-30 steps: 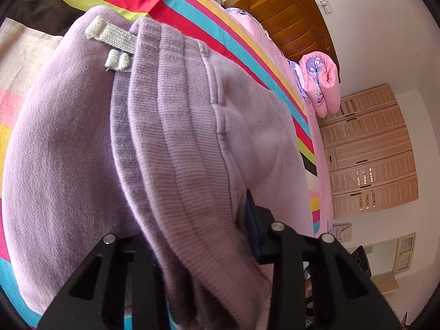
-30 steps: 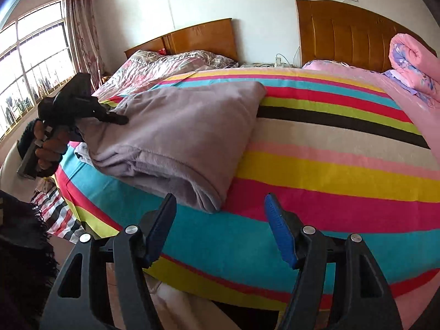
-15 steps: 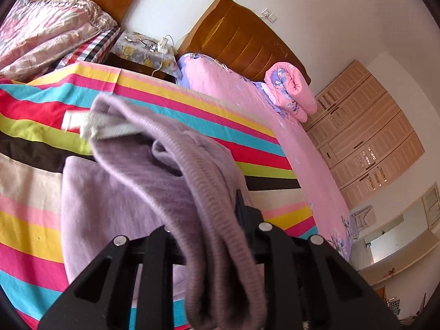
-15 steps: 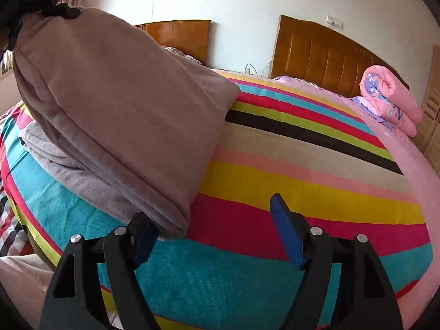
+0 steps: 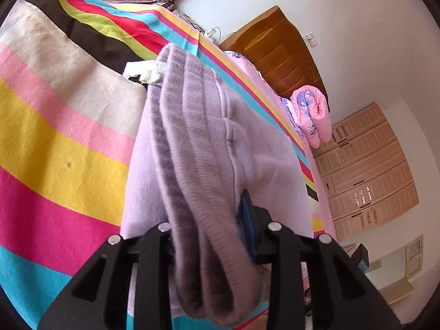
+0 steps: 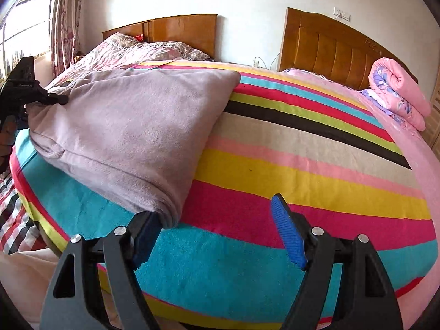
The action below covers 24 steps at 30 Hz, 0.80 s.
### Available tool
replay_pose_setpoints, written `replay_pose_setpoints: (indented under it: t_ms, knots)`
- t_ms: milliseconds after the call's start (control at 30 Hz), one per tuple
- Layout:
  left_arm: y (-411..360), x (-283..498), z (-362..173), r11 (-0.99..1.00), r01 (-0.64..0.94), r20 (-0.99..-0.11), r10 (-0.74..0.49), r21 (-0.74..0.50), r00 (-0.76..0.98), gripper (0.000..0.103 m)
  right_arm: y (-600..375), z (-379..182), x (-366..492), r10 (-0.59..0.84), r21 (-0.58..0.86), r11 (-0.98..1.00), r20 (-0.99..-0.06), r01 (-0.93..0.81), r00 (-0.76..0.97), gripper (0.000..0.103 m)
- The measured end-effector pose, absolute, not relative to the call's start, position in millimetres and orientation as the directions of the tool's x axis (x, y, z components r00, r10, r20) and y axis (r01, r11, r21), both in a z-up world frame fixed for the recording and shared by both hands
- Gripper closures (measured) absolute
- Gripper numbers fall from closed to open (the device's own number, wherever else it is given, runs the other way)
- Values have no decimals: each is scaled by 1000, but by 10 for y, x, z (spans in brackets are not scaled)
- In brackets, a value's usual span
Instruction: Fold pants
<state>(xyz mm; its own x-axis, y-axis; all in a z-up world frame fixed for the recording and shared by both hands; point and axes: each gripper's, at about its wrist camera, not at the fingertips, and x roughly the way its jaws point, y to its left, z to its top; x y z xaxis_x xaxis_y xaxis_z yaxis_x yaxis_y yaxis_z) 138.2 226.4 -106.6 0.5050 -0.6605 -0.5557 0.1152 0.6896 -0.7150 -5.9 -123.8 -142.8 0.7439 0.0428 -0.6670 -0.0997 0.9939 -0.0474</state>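
Note:
The lilac pants (image 6: 132,126) lie folded on the striped bedspread (image 6: 275,165), their folded corner close to my right gripper's left finger. My right gripper (image 6: 213,211) stands open just above the bedspread with nothing between its blue pads. At the left, my left gripper (image 6: 55,99) holds the pants' waist end slightly raised. In the left wrist view the ribbed waistband (image 5: 192,137) fills my left gripper (image 5: 206,220), which still grips it while its jaws are opening. A white drawstring (image 5: 145,71) sticks out at the waistband's far end.
A rolled pink quilt (image 6: 396,96) lies by the wooden headboard (image 6: 330,49) at the far right. A second bed (image 6: 143,52) with a floral cover stands behind the pants. Wooden wardrobes (image 5: 368,170) line the far wall, and a window with curtains (image 6: 66,22) is at the left.
Half a second ago the left gripper held the pants high in the air; it has since brought them down onto the bed. The right gripper has come closer to the folded corner.

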Motion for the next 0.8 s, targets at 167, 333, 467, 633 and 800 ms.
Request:
replay_pose_setpoints:
  t_ms: [167, 333, 467, 633, 800]
  knots:
    - [2273, 858, -357, 891, 93, -591, -370, -445, 717, 36, -1315, -1040, -362, 236, 87, 969, -605, -231, 760, 30]
    - [1544, 769, -132, 933, 254, -597, -359, -256, 717, 31, -929, -772, 17, 274, 89, 958, -569, -274, 775, 30]
    - [1242, 837, -712, 963, 242, -700, -254, -118, 668, 31, -483, -1152, 274, 219, -13, 950, -688, -313, 692, 29]
    - [1223, 745, -925, 961, 277, -673, -219, -23, 706, 31, -594, -1297, 197, 270, 52, 947, -660, -316, 701, 29]
    - [1279, 743, -919, 961, 274, -672, -232, -45, 703, 31, -560, -1273, 173, 287, 13, 923, -689, -384, 665, 24]
